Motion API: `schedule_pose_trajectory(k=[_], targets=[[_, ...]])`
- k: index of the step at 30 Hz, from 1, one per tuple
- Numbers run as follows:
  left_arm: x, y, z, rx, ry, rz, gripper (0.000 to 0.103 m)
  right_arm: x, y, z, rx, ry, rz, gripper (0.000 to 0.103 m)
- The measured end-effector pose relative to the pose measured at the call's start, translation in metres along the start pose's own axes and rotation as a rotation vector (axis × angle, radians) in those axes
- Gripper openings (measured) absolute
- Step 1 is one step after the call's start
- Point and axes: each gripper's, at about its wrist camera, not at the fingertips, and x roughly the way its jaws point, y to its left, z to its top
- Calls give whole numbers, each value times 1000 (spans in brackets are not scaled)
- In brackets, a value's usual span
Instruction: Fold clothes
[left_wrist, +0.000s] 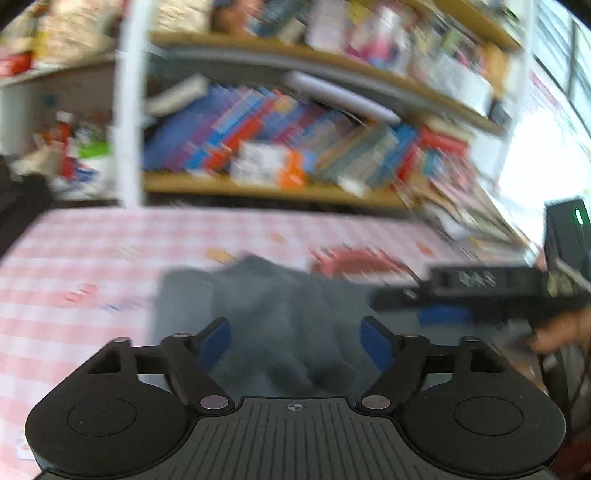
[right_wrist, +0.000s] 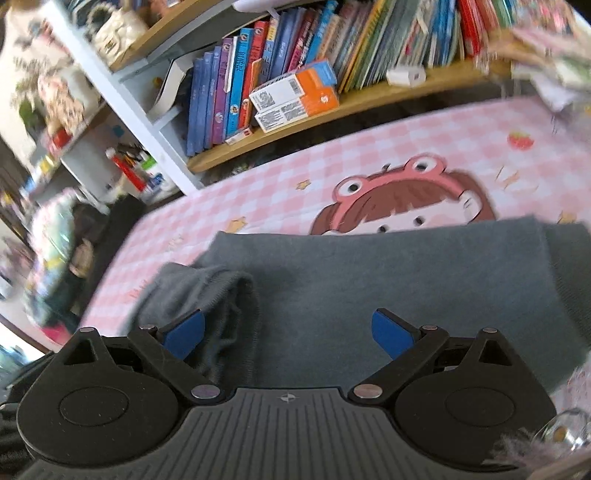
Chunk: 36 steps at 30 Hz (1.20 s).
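Observation:
A grey knitted garment (right_wrist: 369, 295) lies spread on the pink checked tablecloth (right_wrist: 258, 192), with a bunched ribbed cuff or hem (right_wrist: 207, 291) at its left. My right gripper (right_wrist: 288, 332) hovers just above it, open, nothing between its blue pads (right_wrist: 388, 332). In the blurred left wrist view the same grey garment (left_wrist: 266, 314) lies rumpled ahead of my left gripper (left_wrist: 295, 341), which is open and empty. The right gripper's black body (left_wrist: 480, 291) and a hand (left_wrist: 561, 332) show at the right of that view.
Wooden shelves of books (right_wrist: 295, 62) run along the table's far edge, with orange-and-white boxes (right_wrist: 295, 96) on the lower shelf. A white shelf post (left_wrist: 129, 110) stands at the back left. A cartoon print (right_wrist: 406, 199) marks the cloth beyond the garment.

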Motion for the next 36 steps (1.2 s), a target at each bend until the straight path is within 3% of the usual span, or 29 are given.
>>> schedule_pose_trajectory(k=[5,11,13,15,16,18,22,24,27,29,36], targets=[[0,37,4,-165,-27,153,91,20,2,-1,140,95,124,93],[2,52,-3,-226,14,138,91,43,12,-5,209,180,163,78],[7,52,-3,-207,32,125,94,51,12,-7,227,206,137,67],[9,53,-2,-191,40,115,96,58,12,-10,245,226,124,48],[11,53,-2,-185,42,110,97,59,12,-10,248,226,126,45],[12,55,-2,-184,39,103,97,55,14,-9,231,201,168,16],[13,62,1,-210,22,109,97,28,20,-1,180,55,278,14],[14,65,0,-215,22,123,101,22,17,-1,185,25,261,14],[20,63,-1,-198,49,120,102,35,4,-9,246,93,165,17],[23,60,1,-181,73,114,102,44,-5,-14,286,138,101,34],[21,59,2,-173,75,73,103,34,-1,-10,273,97,97,57]])
